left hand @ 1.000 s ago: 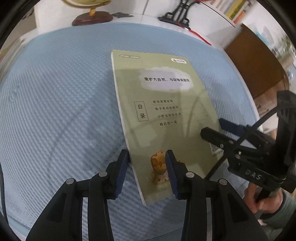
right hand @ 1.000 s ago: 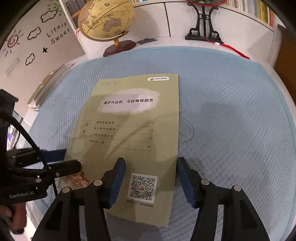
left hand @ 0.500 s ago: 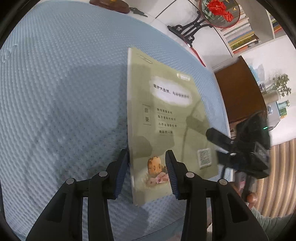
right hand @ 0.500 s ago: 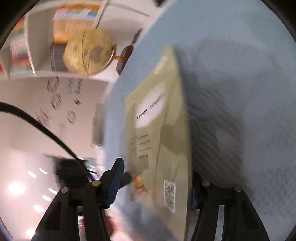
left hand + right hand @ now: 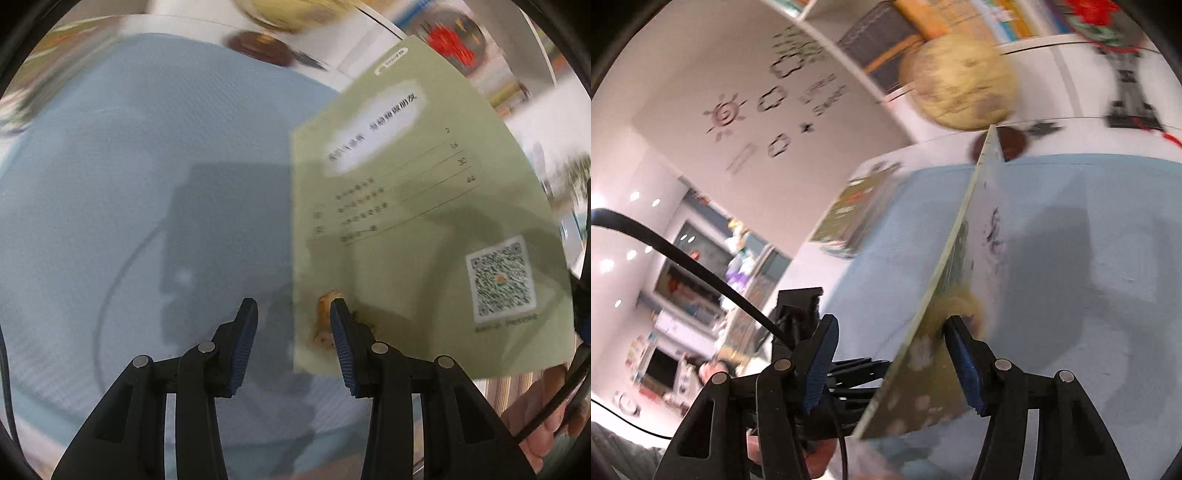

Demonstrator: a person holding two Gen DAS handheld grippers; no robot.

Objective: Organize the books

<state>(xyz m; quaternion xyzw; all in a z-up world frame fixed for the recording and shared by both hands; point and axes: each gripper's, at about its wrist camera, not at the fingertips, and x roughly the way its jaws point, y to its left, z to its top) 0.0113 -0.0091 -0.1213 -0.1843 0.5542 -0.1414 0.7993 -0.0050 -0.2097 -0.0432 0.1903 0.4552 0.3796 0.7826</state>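
Note:
A thin green book with a QR code on its back cover is lifted off the blue mat and stands tilted in the air. In the right wrist view the book shows edge-on between the jaws of my right gripper; whether they grip it I cannot tell. My left gripper is open; the book's lower left corner lies by its right finger. A stack of books lies at the mat's far left edge.
A yellow globe on a dark base stands behind the mat. A black stand with a red ornament is at the back right. A shelf with books lines the wall. The left gripper shows beyond the book.
The book lay flat on the mat one second ago. It has been lifted and turned up on edge, and both cameras have swung with it.

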